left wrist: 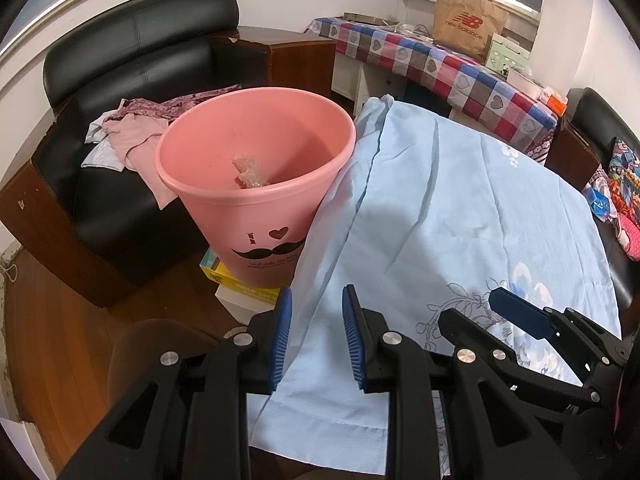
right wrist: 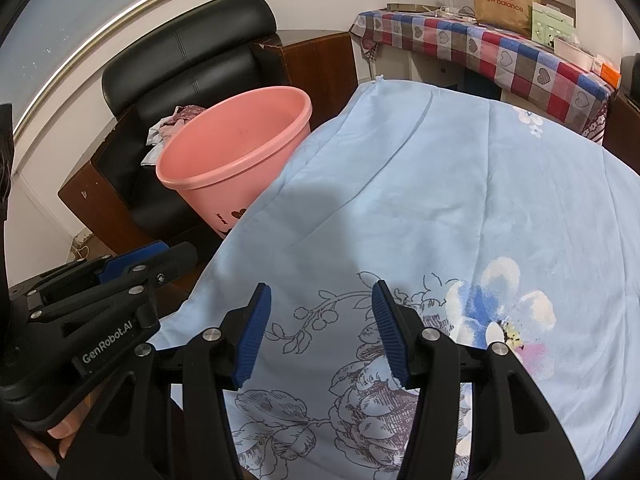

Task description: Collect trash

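Note:
A pink bin (left wrist: 256, 152) with a moustache print stands on boxes at the left edge of a table covered by a light blue floral cloth (left wrist: 460, 208). A crumpled clear plastic scrap (left wrist: 250, 170) lies inside it. My left gripper (left wrist: 316, 320) is open and empty over the cloth's left edge, in front of the bin. My right gripper (right wrist: 320, 312) is open and empty above the cloth (right wrist: 440, 200), right of the bin (right wrist: 236, 148). The right gripper also shows in the left wrist view (left wrist: 516, 312); the left gripper shows in the right wrist view (right wrist: 132, 264).
A black leather armchair (left wrist: 132, 52) with clothes (left wrist: 128, 132) on it stands behind the bin. A checked-cloth table (left wrist: 440, 64) with a paper bag (left wrist: 466, 20) is at the back right. Yellow and white boxes (left wrist: 236, 284) sit under the bin on the wooden floor.

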`<state>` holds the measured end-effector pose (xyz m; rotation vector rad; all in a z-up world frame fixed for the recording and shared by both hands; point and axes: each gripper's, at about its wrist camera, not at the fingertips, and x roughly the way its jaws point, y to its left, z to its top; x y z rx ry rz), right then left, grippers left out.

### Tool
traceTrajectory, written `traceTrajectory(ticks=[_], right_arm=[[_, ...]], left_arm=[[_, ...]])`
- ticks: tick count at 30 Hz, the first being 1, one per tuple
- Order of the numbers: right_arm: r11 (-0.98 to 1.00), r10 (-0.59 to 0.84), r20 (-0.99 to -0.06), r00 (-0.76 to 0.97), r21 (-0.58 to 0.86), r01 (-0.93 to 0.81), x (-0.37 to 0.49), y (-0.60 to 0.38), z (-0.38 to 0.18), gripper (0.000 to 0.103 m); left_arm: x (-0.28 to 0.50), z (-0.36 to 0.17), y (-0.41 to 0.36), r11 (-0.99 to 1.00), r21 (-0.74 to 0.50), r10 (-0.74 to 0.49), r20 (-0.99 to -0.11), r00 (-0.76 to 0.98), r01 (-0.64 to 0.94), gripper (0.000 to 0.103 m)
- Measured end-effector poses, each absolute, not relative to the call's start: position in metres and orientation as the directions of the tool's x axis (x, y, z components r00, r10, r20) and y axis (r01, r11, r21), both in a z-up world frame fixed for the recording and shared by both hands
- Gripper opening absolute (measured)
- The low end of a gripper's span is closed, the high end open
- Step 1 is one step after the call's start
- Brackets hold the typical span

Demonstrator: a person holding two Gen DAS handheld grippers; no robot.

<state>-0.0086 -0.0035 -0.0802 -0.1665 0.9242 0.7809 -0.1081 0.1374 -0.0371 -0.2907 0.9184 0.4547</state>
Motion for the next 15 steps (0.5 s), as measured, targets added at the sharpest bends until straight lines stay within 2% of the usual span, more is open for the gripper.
traceTrajectory(ticks=[15], right_arm=[[0.719,0.533,-0.768,0.355,0.190,-0.669,-0.0095,-0.0026,-0.0806,0.053]], left_arm=[[-0.1105,-0.0392,0.1389,0.863,-0.048,0.256,-0.817,0.517,-0.503,0.026]])
